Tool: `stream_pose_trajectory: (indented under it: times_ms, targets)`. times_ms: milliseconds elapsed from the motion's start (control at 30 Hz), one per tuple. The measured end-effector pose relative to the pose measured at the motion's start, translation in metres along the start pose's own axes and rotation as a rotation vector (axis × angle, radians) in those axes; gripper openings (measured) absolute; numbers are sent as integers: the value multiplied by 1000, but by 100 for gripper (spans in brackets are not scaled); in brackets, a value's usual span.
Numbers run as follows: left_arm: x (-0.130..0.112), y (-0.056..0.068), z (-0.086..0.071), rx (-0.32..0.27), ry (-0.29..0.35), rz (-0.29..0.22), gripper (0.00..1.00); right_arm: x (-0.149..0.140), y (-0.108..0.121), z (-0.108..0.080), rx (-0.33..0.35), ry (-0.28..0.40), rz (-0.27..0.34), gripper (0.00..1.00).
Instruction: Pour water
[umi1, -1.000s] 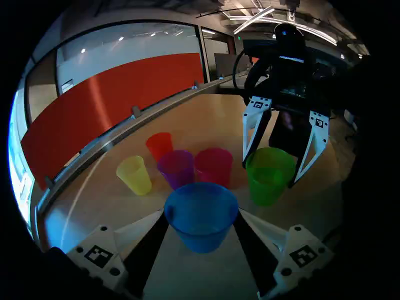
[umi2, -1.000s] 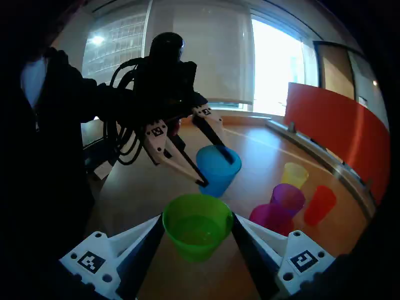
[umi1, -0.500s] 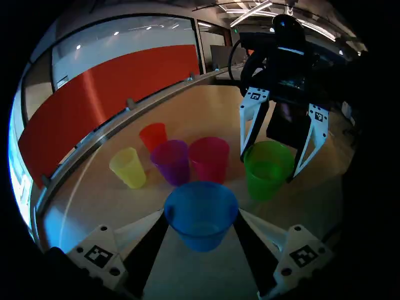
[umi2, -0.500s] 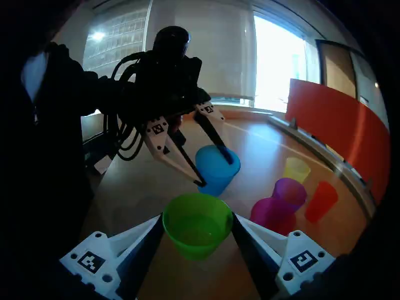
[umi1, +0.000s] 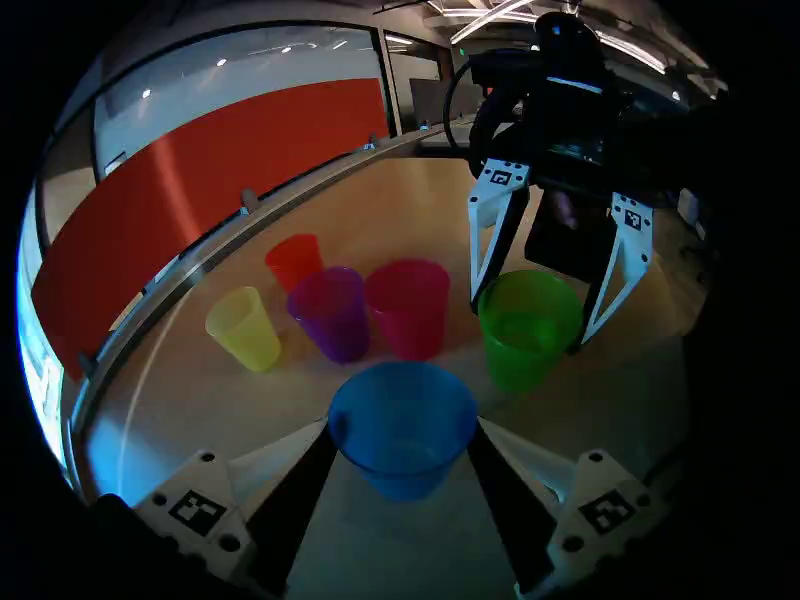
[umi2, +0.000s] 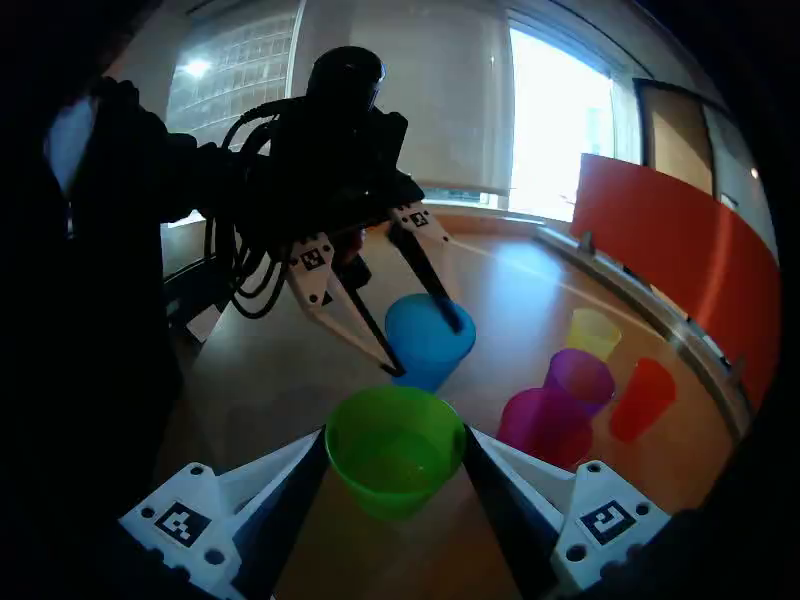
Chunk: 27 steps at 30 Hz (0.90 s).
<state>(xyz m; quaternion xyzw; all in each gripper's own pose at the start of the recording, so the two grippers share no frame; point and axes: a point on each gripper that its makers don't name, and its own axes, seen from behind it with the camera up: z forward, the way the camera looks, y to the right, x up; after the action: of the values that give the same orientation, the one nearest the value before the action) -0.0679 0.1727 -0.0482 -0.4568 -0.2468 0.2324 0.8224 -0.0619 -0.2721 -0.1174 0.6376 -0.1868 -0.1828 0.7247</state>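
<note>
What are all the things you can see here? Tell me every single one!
blue cup: one, blue, between the left gripper's fingers
green cup: one, green, between the right gripper's fingers
pink cup: one, pink, on the table
purple cup: one, purple, beside the pink cup
orange cup: one, orange-red, behind the purple cup
yellow cup: one, yellow, at the end of the group
table: one, light wood, under the cups
wall panel: one, red, along the table's edge
window: one, bright, behind the table
left gripper: one, white and black
right gripper: one, white and black
sleeve: one, dark, behind the left gripper
</note>
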Motion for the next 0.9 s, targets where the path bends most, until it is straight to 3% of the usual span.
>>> stream_pose_trajectory:
  times_ms: [900]
  targets:
    - [-5,4,11,-16,-1,-8,87,-18,2,5,-3,-22,17,94]
